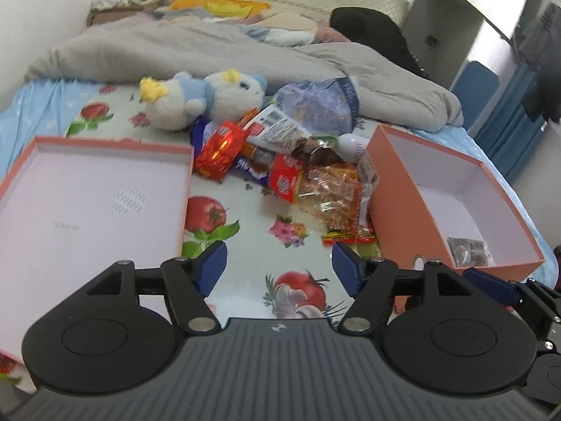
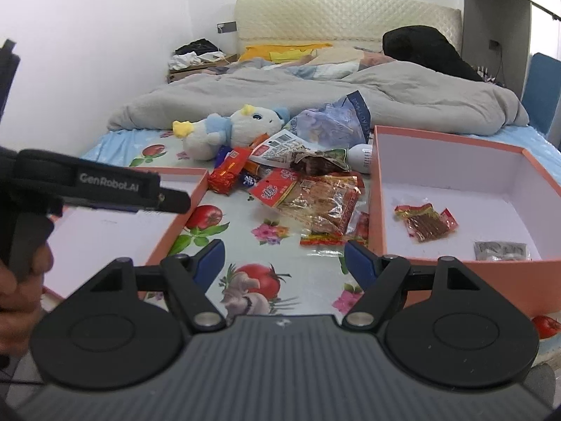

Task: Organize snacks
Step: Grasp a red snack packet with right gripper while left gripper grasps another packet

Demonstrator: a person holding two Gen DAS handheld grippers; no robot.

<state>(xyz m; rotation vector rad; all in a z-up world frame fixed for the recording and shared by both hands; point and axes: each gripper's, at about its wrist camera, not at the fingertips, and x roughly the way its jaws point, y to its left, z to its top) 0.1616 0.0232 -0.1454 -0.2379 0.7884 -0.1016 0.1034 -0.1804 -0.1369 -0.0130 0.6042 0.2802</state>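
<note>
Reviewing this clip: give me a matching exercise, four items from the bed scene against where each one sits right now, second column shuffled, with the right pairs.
Things:
1. small red-edged clear snack packet
2. white-and-blue plush toy
3. shallow pink cardboard lid
4. black garment

Places:
A. by the headboard
B. inside the deep pink cardboard box
C. left of the snack pile
D. behind the snack pile

Pairs: 1-B, 2-D, 3-C, 4-A

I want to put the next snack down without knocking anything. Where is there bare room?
The shallow lid on the left is bare. The deep box holds two packets near its front; its back half is free. The sheet between them, before the snack pile, is free. The pile is crowded.
</note>
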